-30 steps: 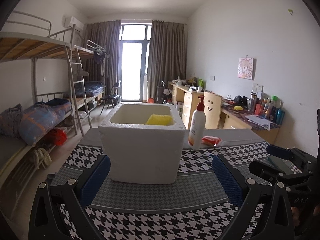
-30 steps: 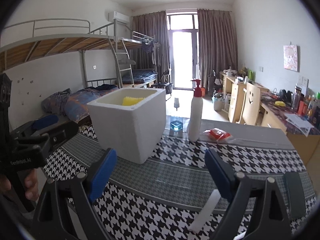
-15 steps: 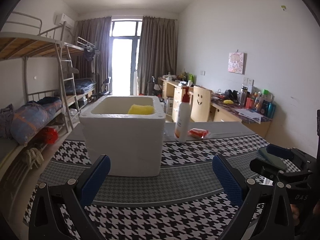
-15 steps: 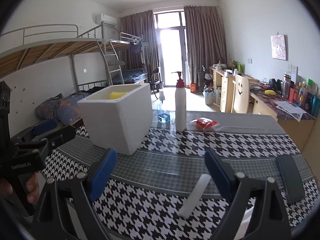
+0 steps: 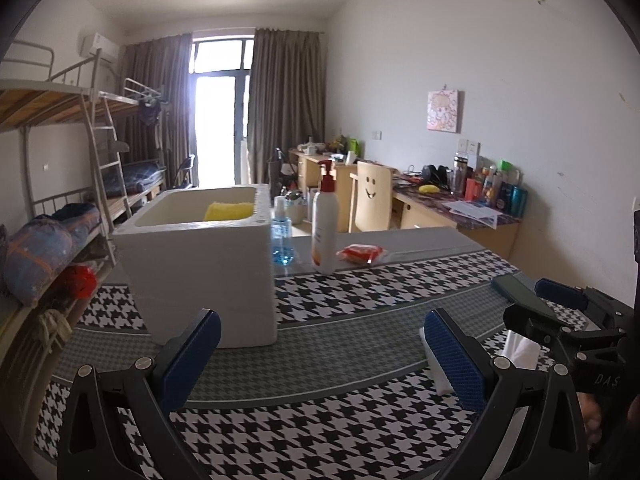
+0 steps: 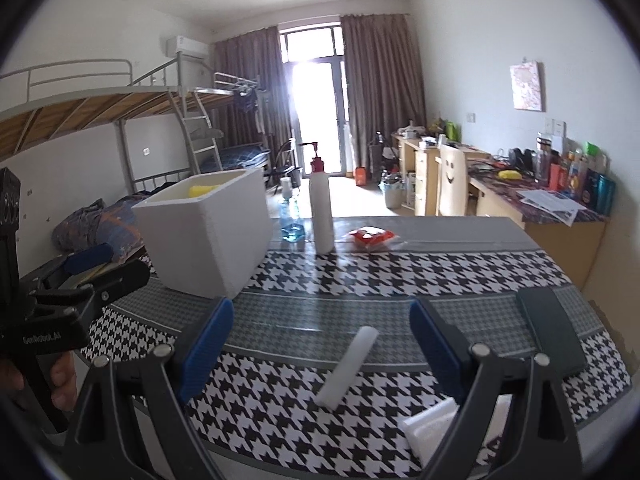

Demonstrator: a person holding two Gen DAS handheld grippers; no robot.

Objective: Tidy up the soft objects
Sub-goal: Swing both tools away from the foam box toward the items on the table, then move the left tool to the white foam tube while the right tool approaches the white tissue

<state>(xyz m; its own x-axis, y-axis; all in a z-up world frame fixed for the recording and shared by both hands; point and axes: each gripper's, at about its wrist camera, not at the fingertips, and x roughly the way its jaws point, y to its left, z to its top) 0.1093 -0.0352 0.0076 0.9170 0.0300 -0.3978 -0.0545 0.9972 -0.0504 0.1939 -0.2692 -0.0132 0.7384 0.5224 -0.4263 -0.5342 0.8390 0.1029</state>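
Each handheld gripper was built from a matte black plastic frame with triangular cut-outs and silver screw heads at the pivots. The left gripper [image 5: 320, 352] and right gripper [image 6: 322, 344] both carried ribbed blue finger pads [image 6: 208, 344]. White lettering marked the black gripper bodies.

Both grippers pulled back; foam box [image 5: 200, 264] farther, white strip [image 6: 347, 364] maybe nearer.
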